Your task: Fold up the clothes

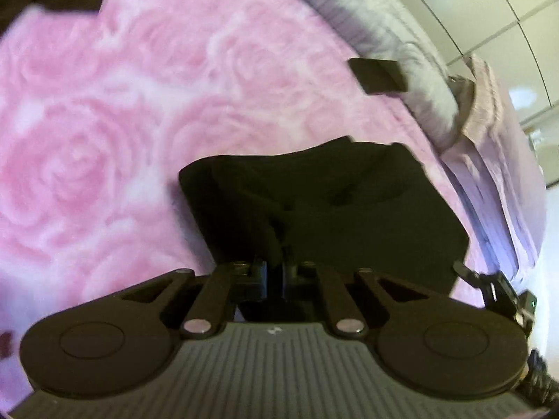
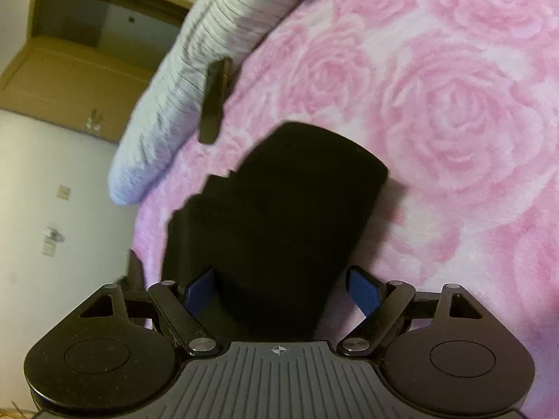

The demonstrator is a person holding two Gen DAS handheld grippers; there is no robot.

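Observation:
A black garment (image 1: 321,206) lies folded into a compact block on a pink rose-patterned blanket (image 1: 104,122). My left gripper (image 1: 276,269) is shut on the near edge of the black garment. In the right wrist view the same black garment (image 2: 279,209) lies between the blue fingers (image 2: 363,289) of my right gripper (image 2: 279,286), which is open, its jaws wide apart on either side of the cloth. The fingertips of both grippers are partly hidden by the dark fabric.
A grey striped quilt roll (image 1: 384,35) lies along the blanket's far edge, with a small black flat object (image 1: 379,75) against it; both show in the right wrist view, the quilt (image 2: 195,70) and the object (image 2: 213,101). Folded pinkish laundry (image 1: 489,160) sits at the right. A wooden door (image 2: 80,52) stands beyond.

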